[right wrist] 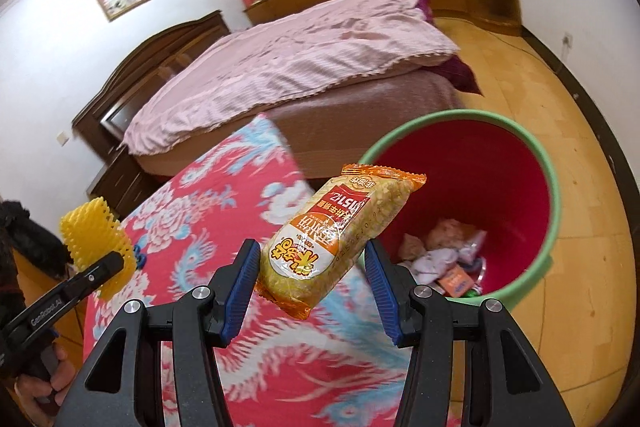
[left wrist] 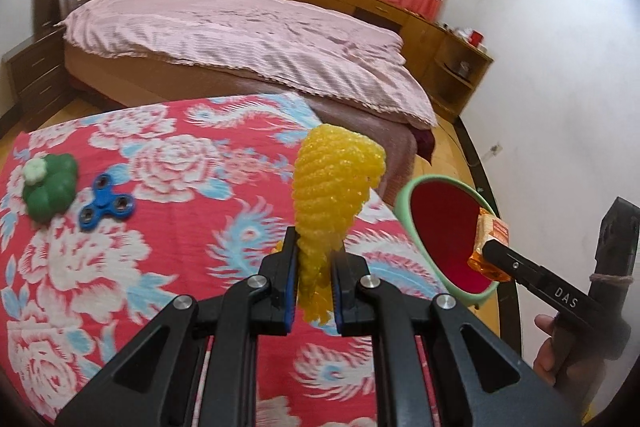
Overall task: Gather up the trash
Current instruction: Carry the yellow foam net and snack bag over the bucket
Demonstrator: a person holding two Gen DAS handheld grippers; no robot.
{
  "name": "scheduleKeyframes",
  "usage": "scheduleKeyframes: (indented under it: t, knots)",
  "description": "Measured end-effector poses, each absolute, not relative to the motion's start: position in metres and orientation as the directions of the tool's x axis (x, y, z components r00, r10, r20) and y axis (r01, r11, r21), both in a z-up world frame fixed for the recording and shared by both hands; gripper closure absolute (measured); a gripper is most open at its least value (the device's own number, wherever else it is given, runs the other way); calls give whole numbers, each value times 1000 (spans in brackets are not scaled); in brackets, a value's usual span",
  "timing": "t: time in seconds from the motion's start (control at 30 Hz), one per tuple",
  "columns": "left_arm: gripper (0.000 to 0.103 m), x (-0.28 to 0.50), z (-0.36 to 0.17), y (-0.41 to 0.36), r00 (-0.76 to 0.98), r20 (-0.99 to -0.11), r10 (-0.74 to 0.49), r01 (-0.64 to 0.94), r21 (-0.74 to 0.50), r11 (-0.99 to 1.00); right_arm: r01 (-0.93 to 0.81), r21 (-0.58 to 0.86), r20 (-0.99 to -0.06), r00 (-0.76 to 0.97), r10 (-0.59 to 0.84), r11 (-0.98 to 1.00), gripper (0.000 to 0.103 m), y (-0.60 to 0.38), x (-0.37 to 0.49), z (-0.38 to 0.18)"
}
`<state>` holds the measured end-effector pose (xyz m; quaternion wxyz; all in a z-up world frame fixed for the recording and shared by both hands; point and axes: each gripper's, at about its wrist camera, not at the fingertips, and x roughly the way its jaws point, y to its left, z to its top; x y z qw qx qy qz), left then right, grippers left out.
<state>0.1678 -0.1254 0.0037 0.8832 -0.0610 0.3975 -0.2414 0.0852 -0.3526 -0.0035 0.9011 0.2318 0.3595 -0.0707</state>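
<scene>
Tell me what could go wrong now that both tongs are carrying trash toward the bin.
The left tongs pinch only the tail of the yellow foam net; it might slip out over the floral cloth. The right tongs hold the noodle packet short of the bin, so an early release may miss. With both tongs converging on the rim, they could collide.

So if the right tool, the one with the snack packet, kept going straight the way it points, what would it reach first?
Probably the bin: the right tool aims the snack packet toward its open mouth, apparently nothing between. Depth is hard to judge.
</scene>
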Motion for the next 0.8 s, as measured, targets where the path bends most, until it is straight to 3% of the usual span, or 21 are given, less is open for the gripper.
scheduleKeyframes:
  t: [0.8]
  knots:
    - [90,170,-21,-248,430,-749,-505,529,-244,813,453,434,-724,689,3,779,47,-438,60,-47]
